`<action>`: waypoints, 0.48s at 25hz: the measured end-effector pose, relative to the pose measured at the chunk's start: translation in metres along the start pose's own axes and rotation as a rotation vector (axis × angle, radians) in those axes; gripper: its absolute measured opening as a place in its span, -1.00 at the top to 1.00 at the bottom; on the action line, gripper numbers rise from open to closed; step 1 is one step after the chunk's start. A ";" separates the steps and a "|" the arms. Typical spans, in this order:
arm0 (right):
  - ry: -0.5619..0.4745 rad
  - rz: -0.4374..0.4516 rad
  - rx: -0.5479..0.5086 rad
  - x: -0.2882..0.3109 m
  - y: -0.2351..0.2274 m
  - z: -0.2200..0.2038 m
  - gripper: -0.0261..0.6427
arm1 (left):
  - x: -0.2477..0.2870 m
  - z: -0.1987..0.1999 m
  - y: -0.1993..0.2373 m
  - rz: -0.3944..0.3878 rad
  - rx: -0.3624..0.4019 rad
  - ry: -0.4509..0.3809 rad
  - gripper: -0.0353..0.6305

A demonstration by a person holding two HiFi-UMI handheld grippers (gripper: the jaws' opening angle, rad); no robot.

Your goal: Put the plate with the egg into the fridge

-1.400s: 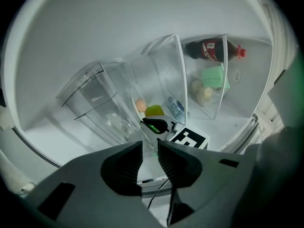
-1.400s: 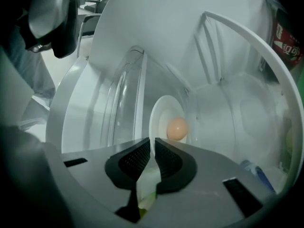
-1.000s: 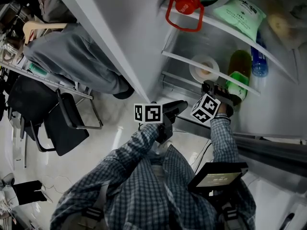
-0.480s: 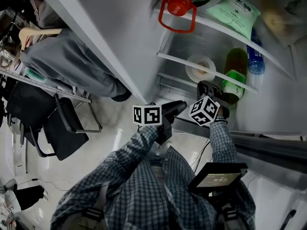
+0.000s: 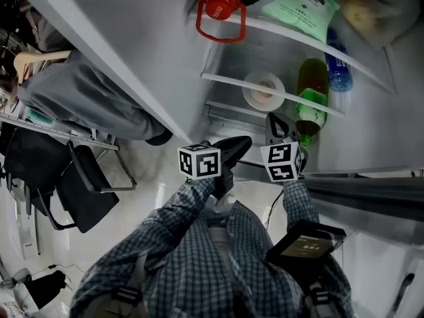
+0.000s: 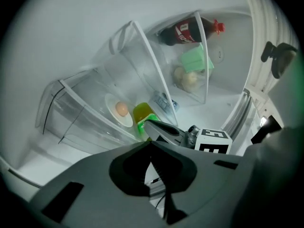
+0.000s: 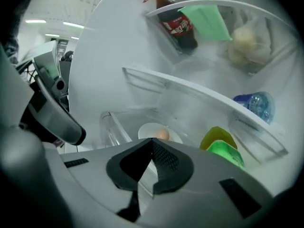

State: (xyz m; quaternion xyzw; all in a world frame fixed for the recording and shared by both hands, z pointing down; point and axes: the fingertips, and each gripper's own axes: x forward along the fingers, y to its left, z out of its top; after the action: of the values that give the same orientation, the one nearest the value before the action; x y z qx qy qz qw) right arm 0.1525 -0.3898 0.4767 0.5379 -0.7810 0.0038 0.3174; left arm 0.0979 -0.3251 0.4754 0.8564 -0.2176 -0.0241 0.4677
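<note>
The white plate (image 5: 254,98) carrying the egg (image 5: 265,89) rests on a glass shelf inside the open fridge, beside a green bottle (image 5: 310,105). My right gripper (image 5: 277,121) hangs just in front of that shelf, shut and empty, a short gap below the plate. My left gripper (image 5: 244,143) is to its left, outside the fridge, its jaws shut with nothing between them. In the left gripper view the plate (image 6: 113,113) and egg (image 6: 122,109) show beyond the shut left gripper (image 6: 151,144). The right gripper view has the egg (image 7: 162,134) just past the shut right gripper (image 7: 152,140).
The fridge door (image 5: 132,52) stands open at the left. Higher shelves hold a red-capped cola bottle (image 5: 222,8), a green packet (image 5: 301,5) and a blue water bottle (image 5: 334,71). A black chair (image 5: 83,184) and grey clothing (image 5: 99,98) are on the floor side.
The right gripper has drawn back a little from the shelf and turned. The plate with the egg stays on the shelf. The left gripper has hardly moved.
</note>
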 end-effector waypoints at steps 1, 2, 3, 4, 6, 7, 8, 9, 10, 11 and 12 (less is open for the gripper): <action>-0.007 -0.003 0.029 -0.004 0.000 -0.001 0.91 | 0.001 0.000 -0.003 0.000 0.027 0.005 0.87; -0.012 -0.006 0.055 -0.009 -0.001 -0.002 0.91 | 0.002 0.000 -0.006 0.002 0.059 0.011 0.87; -0.016 -0.009 0.079 -0.013 0.000 -0.003 0.91 | 0.004 0.001 -0.009 0.004 0.094 0.017 0.87; -0.022 -0.010 0.106 -0.018 0.000 -0.004 0.91 | 0.005 0.001 -0.012 0.009 0.132 0.024 0.87; -0.040 -0.010 0.173 -0.027 0.002 -0.006 0.91 | 0.007 0.001 -0.018 0.023 0.210 0.035 0.87; -0.050 -0.011 0.202 -0.031 0.003 -0.008 0.91 | 0.008 0.002 -0.021 0.032 0.249 0.039 0.87; -0.059 -0.013 0.226 -0.035 0.004 -0.010 0.91 | 0.009 0.002 -0.023 0.040 0.286 0.042 0.87; -0.071 -0.015 0.251 -0.040 0.005 -0.011 0.91 | 0.010 0.003 -0.026 0.045 0.318 0.042 0.87; -0.084 -0.016 0.278 -0.044 0.005 -0.010 0.91 | 0.011 0.003 -0.028 0.050 0.348 0.040 0.87; -0.099 -0.017 0.305 -0.049 0.006 -0.010 0.91 | 0.012 0.004 -0.031 0.054 0.377 0.036 0.87; -0.115 -0.019 0.330 -0.054 0.006 -0.008 0.91 | 0.013 0.005 -0.033 0.061 0.408 0.030 0.87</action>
State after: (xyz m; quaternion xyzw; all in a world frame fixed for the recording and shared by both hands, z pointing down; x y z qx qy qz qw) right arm 0.1633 -0.3394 0.4584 0.5893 -0.7815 0.0981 0.1798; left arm 0.1198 -0.3184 0.4478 0.9266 -0.2368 0.0471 0.2884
